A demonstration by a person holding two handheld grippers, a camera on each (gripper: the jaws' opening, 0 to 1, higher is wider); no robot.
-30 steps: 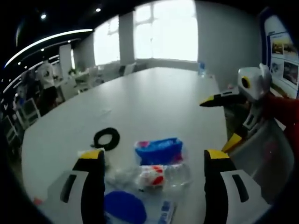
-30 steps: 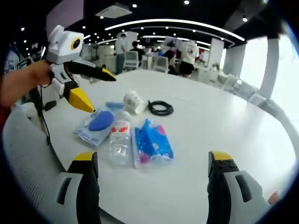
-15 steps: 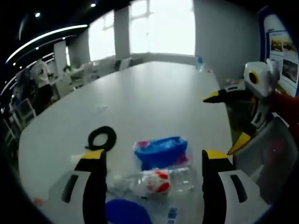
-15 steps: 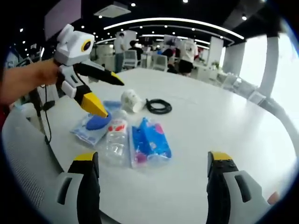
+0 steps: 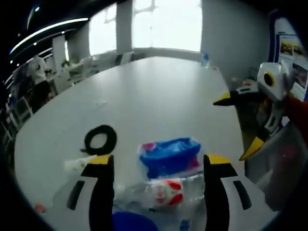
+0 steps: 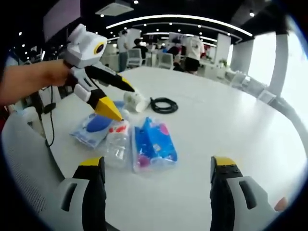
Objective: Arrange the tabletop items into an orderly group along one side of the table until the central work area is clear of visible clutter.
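White table (image 6: 231, 125) holds five things near one edge: one bottle (image 6: 117, 142), two packets (image 6: 153, 144), one cup (image 6: 134, 101), one black cable coil (image 6: 163, 104). Left gripper (image 6: 114, 98) hovers over the bottle, jaws wide, empty; right gripper (image 6: 154, 192) likewise spread, empty.

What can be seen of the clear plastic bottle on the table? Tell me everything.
The clear plastic bottle lies on its side on the white table, empty as far as can be told, its thin walls looking crumpled. A red and white label wraps its middle. It sits between the blue packet and a flat clear pouch with a blue round piece inside, close against both. The left gripper, open, hangs just above its label end, not touching as far as the right gripper view shows.
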